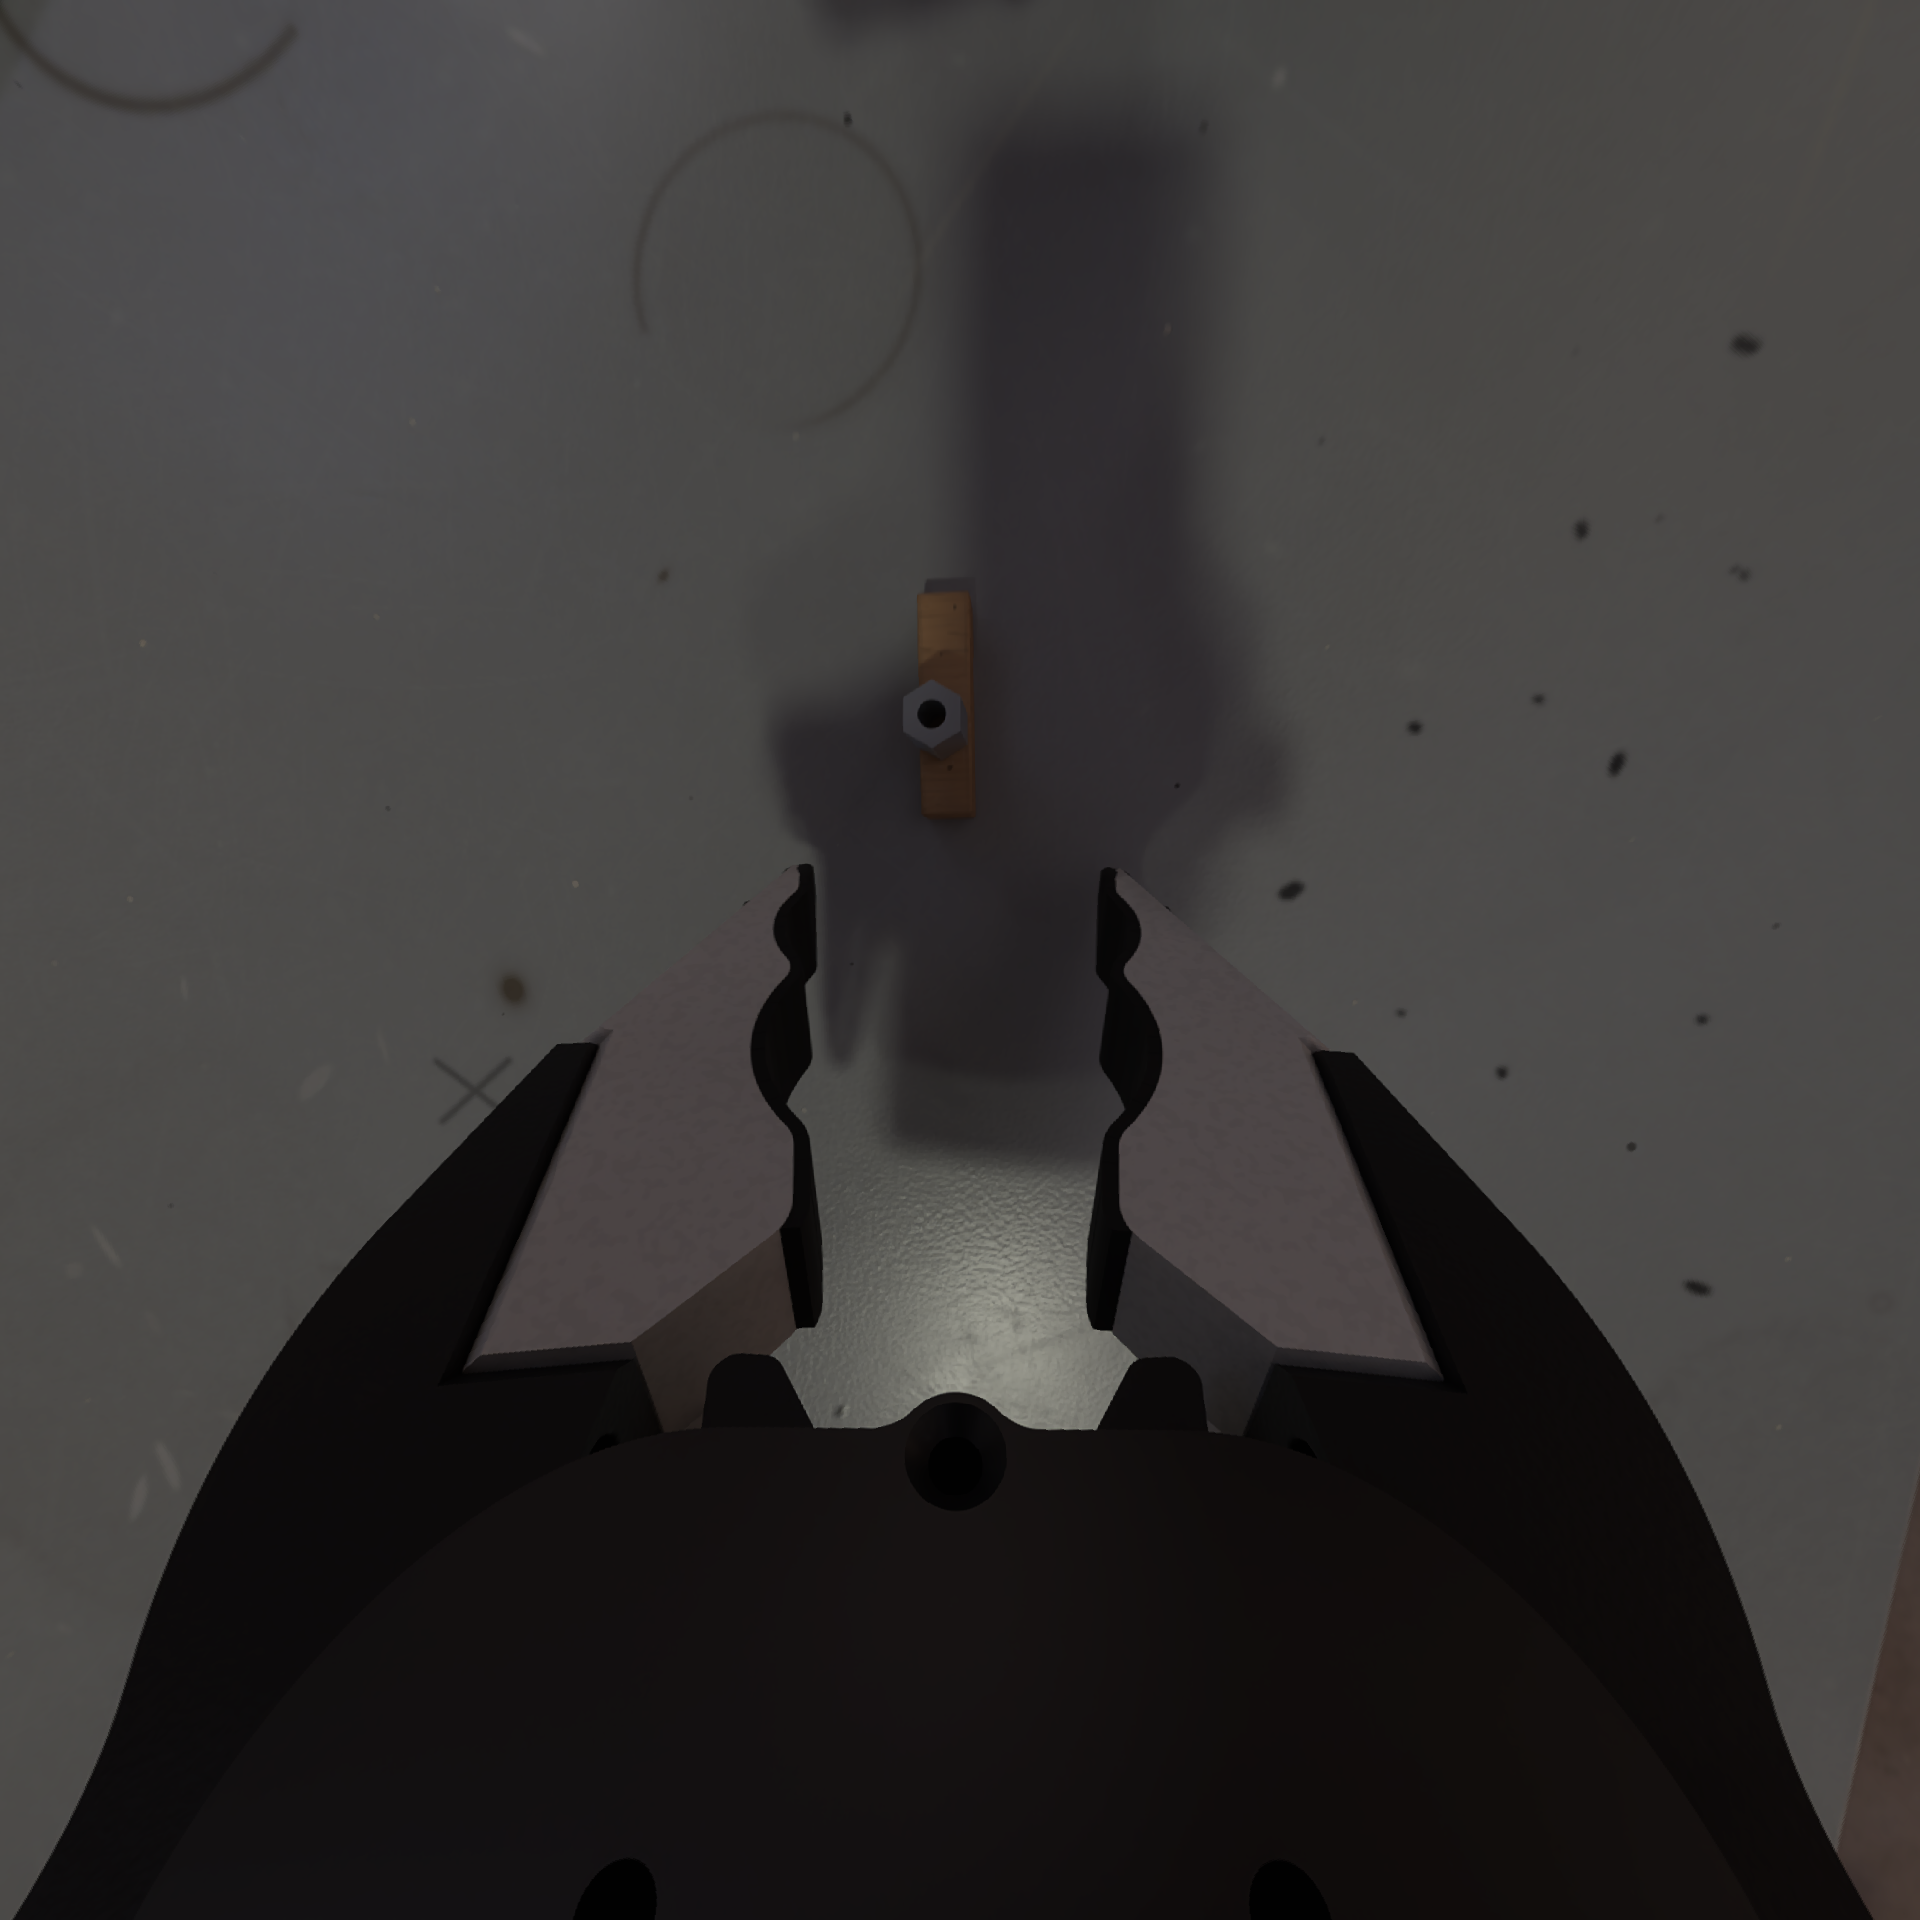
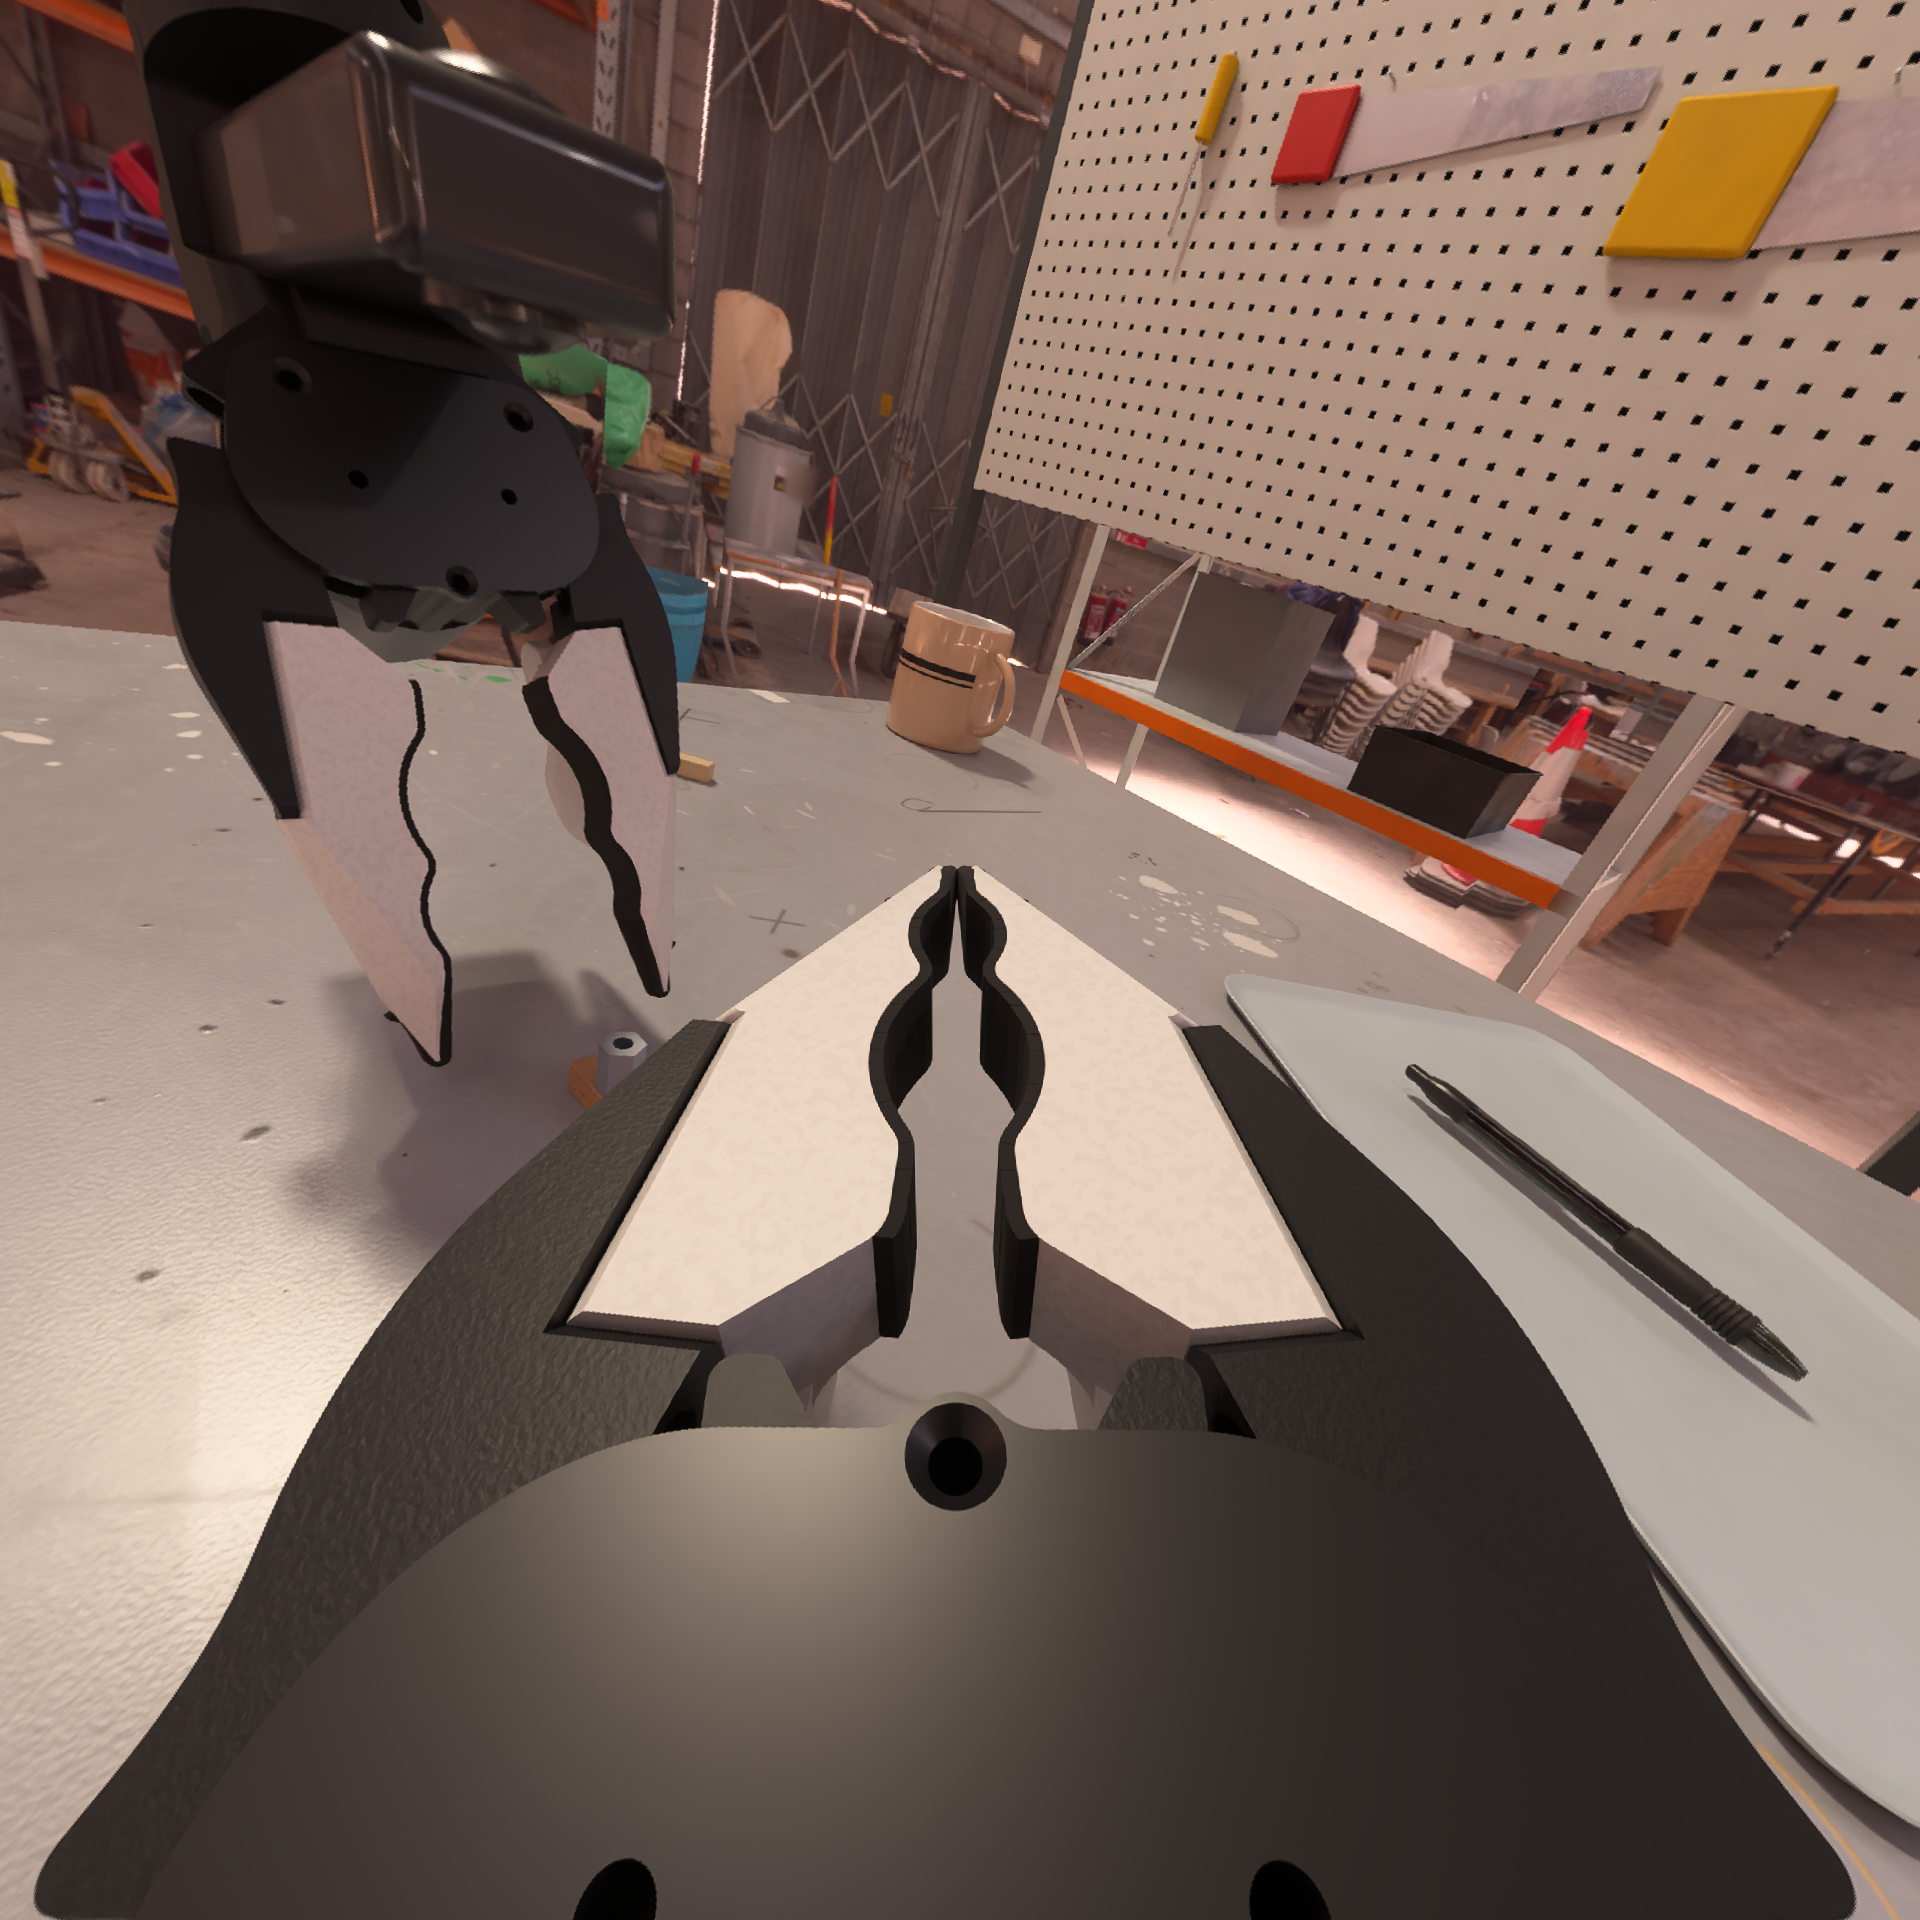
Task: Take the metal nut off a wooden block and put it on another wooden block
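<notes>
sitting on a narrow wooden block (image 1: 948, 707), the nut (image 1: 932, 715) is a small grey hexagon with a dark round hole through its middle, placed a little below the block's midpoint and overhanging its left edge slightly. the block is orange-brown, long and thin, and lies flat on the table (image 1: 312, 727) inside a broad dark shadow. the left gripper (image 1: 956, 894) hangs above them looking straight down, its fingers spread wide with nothing between them; nut and block lie just beyond the fingertips. from the right wrist view the nut (image 2: 621, 1058) stands as a short grey column on the block's (image 2: 585, 1081) end, just beside the right gripper's finger, with the left gripper (image 2: 540, 1018) hovering above it and not touching. the right gripper (image 2: 956, 875) has its fingers closed together at the tips, empty.

the table is pale grey, speckled with dark flecks and white paint spots, and marked with faint pencilled circles and small crosses. a second block (image 2: 694, 769) lies farther back, near a beige mug (image 2: 951, 675) with a dark stripe. a grey tray (image 2: 1558, 1299) on the right carries a black pen (image 2: 1600, 1216). behind stands a white pegboard (image 2: 1455, 416) with red and yellow pieces, and beyond it a warehouse with shelving.
</notes>
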